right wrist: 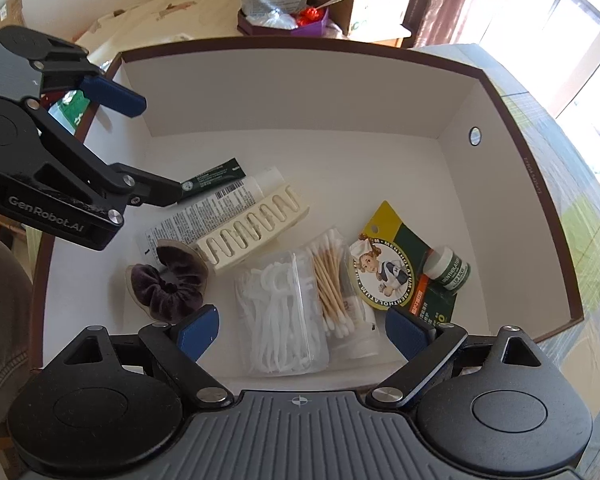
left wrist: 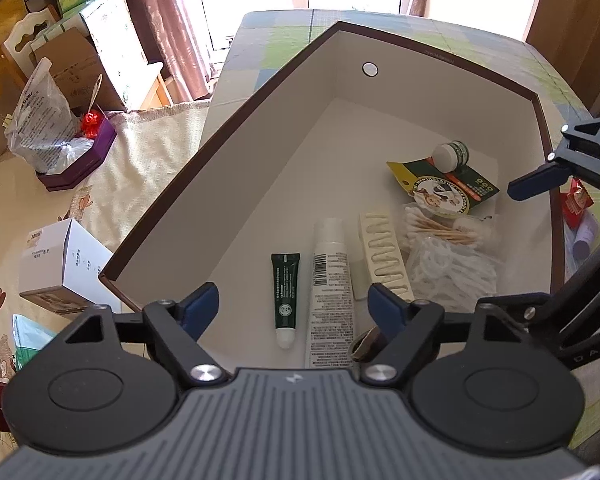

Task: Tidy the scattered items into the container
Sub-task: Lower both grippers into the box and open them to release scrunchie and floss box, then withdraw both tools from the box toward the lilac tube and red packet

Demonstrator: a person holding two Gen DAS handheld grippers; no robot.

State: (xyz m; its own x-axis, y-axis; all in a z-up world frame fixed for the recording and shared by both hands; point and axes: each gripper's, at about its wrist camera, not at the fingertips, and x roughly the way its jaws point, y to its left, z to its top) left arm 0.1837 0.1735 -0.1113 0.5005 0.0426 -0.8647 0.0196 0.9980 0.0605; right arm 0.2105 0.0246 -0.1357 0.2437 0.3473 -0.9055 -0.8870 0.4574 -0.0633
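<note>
Both hand-held grippers, left [left wrist: 293, 306] and right [right wrist: 303, 330], spread wide, empty, over container [right wrist: 300, 92]; scrunchie [right wrist: 168, 282] just ahead-left of right one.

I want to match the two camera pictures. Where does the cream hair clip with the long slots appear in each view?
Left wrist view: the cream hair clip lies low and right of centre, upright in the picture, between the white tube and the cotton swabs.
Right wrist view: the clip lies left of centre, slanted, just above the dark scrunchie.
Shared landmark: the white tube, touching the clip's long side in both.
</note>
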